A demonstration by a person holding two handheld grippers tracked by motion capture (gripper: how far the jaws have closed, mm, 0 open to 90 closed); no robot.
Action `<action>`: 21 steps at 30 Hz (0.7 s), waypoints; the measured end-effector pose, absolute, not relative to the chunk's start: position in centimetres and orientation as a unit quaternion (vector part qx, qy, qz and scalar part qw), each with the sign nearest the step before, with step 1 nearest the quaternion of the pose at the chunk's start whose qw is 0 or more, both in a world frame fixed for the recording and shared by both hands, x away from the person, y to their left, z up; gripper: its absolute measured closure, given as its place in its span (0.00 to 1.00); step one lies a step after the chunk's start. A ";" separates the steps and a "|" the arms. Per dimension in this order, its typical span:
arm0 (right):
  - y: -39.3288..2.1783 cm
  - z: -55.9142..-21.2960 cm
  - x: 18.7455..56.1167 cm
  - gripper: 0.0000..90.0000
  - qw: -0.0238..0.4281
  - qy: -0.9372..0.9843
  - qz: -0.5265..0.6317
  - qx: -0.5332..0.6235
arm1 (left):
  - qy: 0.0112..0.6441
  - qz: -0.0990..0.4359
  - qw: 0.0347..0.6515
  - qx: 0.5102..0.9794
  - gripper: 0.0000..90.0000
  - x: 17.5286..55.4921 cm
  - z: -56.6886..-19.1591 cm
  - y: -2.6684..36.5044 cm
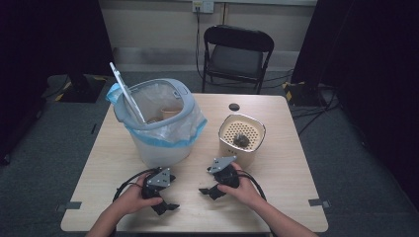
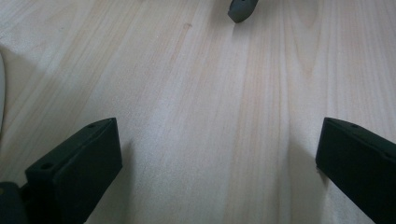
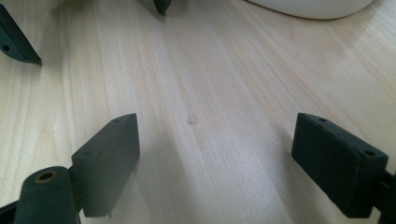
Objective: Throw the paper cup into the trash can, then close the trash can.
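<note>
High view: both grippers parked open on the table (image 1: 276,197), nothing held, nearest things are the strainer pot and the lined bin.

Left gripper (image 1: 165,207) and right gripper (image 1: 208,191) rest near the front edge, jaws spread wide over bare wood in both gripper views. The cream strainer pot (image 1: 242,140) stands just beyond the right gripper, upright, perforated insert on top with a dark clump of scraps (image 1: 242,139) sitting on it. The white bin (image 1: 160,123) with its blue-edged plastic liner stands left of it, lid up. My read: pot looks rigid, smooth-walled, likely slippery and light; pinch the rim or insert edge, keep it level so scraps don't spill. Liner is soft, no good as a grip.
</note>
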State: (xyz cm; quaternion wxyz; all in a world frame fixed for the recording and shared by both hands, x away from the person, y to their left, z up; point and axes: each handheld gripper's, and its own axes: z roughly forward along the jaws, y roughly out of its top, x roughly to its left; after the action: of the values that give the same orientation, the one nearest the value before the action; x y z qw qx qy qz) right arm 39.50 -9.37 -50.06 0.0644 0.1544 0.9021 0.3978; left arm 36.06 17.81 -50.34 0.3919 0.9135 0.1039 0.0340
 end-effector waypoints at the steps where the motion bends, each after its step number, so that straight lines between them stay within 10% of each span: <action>1: -9.4 -50.1 39.5 0.16 0.064 0.902 0.398 0.154 | 0.104 0.036 0.391 0.914 0.00 36.1 -50.3 17.8; 21: -9.5 -50.1 39.2 0.16 0.070 0.904 0.394 0.153 | 0.103 0.033 0.382 0.918 0.00 35.9 -50.2 18.0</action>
State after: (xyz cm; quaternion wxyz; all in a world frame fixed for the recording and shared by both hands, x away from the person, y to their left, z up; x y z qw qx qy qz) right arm 39.18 -9.51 -50.09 0.0701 0.1531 0.9037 0.3938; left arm 35.89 17.95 -50.17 0.3824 0.9177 0.1028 0.0332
